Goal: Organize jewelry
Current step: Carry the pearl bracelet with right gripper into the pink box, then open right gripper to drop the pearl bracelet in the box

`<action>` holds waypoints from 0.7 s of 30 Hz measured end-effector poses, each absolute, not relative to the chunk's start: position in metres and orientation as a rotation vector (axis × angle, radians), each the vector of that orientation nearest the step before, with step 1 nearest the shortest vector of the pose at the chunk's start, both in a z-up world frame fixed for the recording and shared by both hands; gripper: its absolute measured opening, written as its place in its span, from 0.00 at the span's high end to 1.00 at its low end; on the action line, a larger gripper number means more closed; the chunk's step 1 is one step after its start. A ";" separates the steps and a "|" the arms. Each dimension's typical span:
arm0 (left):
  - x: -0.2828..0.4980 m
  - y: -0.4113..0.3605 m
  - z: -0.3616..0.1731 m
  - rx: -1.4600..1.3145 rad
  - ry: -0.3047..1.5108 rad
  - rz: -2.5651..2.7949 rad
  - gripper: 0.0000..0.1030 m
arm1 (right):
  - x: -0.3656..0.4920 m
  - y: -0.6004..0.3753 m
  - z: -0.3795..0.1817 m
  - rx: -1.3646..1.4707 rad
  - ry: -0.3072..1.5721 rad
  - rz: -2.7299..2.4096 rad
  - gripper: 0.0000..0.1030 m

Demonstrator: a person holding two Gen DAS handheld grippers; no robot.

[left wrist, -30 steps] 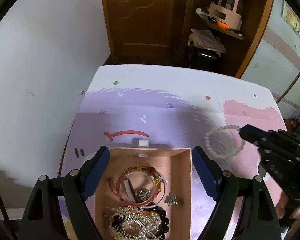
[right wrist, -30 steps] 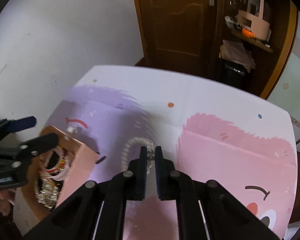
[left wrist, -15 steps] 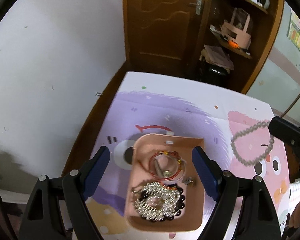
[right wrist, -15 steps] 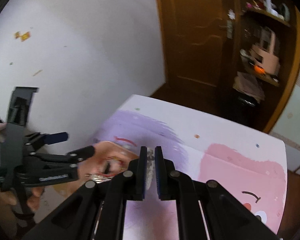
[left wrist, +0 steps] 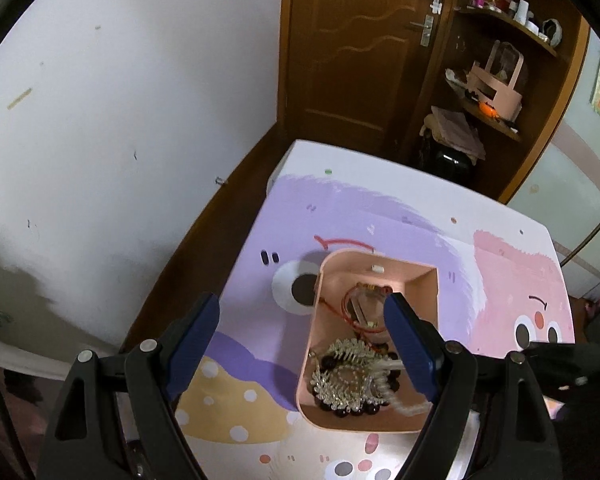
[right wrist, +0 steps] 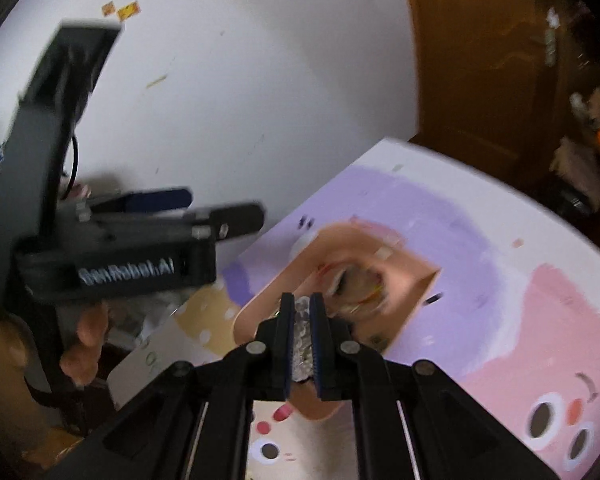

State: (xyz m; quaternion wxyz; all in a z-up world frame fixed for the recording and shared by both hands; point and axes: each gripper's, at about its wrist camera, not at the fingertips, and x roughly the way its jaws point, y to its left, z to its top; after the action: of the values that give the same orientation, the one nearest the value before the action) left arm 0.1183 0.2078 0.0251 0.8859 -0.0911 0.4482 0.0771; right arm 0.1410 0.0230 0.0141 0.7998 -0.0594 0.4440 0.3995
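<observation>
A pink open box point(left wrist: 360, 424) sits on the cartoon-print tablecloth point(left wrist: 380, 208). It holds a silver rhinestone piece point(left wrist: 348, 376), a dark bead bracelet point(left wrist: 352, 410) and red cord bangles point(left wrist: 364, 304). My right gripper point(right wrist: 302, 302) is shut on a white pearl bracelet point(right wrist: 302, 336) above the near end of the blurred box point(right wrist: 404, 276). In the left wrist view the pearl strand point(left wrist: 410, 408) dangles into the box. My left gripper point(left wrist: 302, 340) hangs open above the table, its right finger point(left wrist: 408, 344) over the box, gripping nothing.
The table's left edge drops to a dark floor strip point(left wrist: 204, 240) beside a white wall point(left wrist: 120, 140). A wooden door point(left wrist: 360, 60) and cluttered shelves point(left wrist: 496, 92) stand behind the table. A hand point(right wrist: 84, 340) holds the left gripper point(right wrist: 224, 205) left of the box.
The right gripper lifted the pearl bracelet off the cloth and carried it left to over the box. The left gripper rose and drew back, so the box now lies under its right finger.
</observation>
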 end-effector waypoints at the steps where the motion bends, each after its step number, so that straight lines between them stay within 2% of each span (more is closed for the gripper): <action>1: 0.118 0.207 0.021 -0.188 0.939 0.157 0.20 | 0.142 0.025 0.005 -0.132 0.971 0.866 0.93; 7: 0.121 0.195 0.010 -0.182 0.958 0.134 0.20 | 0.161 0.016 -0.034 -0.147 1.042 0.780 0.93; 14: 0.123 0.183 0.008 -0.177 0.960 0.110 0.20 | 0.179 -0.003 -0.040 -0.077 1.076 0.723 0.92; 21: 0.121 0.173 0.012 -0.167 0.956 0.089 0.20 | 0.174 -0.018 -0.026 -0.034 1.026 0.705 0.92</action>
State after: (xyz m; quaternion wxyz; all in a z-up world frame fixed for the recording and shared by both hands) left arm 0.1210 0.1735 0.0120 0.8836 -0.0802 0.4593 0.0428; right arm 0.1740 -0.0176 -0.0261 0.8123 -0.0161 0.4804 0.3302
